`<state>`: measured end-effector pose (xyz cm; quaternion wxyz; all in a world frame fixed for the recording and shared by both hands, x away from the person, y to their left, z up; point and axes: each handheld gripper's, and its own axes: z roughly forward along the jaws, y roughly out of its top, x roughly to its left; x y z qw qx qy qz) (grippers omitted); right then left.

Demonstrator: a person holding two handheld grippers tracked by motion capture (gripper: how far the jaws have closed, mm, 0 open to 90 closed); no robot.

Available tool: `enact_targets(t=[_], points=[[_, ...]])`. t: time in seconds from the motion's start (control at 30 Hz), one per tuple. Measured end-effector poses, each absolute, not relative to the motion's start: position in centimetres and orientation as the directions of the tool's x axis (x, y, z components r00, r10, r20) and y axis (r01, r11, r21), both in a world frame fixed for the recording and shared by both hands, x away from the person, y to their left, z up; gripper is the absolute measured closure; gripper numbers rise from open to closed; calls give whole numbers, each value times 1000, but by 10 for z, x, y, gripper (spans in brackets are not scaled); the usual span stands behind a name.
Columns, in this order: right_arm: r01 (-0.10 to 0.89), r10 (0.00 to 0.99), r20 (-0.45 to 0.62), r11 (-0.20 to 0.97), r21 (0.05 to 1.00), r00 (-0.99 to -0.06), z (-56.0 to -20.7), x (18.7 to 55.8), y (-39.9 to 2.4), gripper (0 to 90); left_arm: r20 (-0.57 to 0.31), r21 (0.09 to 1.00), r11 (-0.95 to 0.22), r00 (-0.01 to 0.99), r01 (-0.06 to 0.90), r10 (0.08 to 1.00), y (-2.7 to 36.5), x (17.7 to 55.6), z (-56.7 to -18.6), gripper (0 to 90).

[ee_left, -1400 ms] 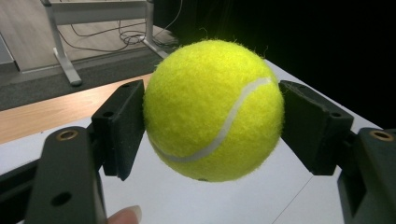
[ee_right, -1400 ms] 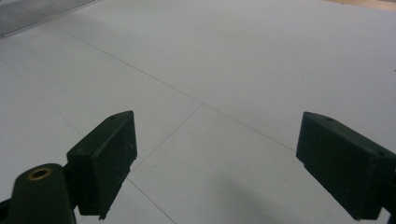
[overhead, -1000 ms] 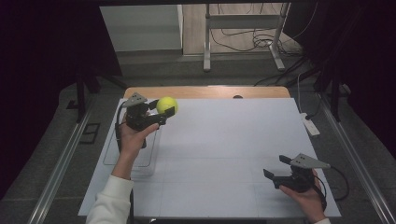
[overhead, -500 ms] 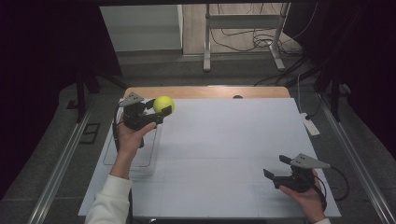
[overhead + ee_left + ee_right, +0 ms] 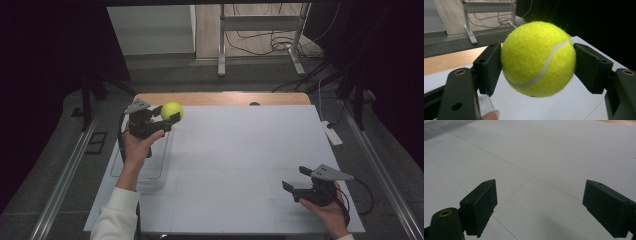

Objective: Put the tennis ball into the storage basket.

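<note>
A tennis ball (image 5: 171,111) is held clamped in the left claw (image 5: 162,117) in the upper left of the high view, above a clear tray (image 5: 142,162). It is judged light, springy and fuzzy, best gripped across its middle. The right claw (image 5: 294,182) is held wide and empty at lower right; ample open bench (image 5: 240,150) lies between.

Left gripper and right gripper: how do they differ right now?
The left gripper is shut on the tennis ball; the right gripper is open with nothing between its jaws. The left one is held up over the table's far left corner, above a clear tray; the right one sits low near the front right edge. Both have black jaws and a grey top plate.
</note>
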<state>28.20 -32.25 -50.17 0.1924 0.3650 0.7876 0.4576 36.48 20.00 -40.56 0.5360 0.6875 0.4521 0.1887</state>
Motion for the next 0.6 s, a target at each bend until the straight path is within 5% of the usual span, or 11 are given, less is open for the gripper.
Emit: enact_targets(t=[0.6], points=[[398, 751, 31, 314, 862, -659, -502, 282, -323, 129, -236, 904, 3, 492, 428, 838, 209, 368, -409, 278]])
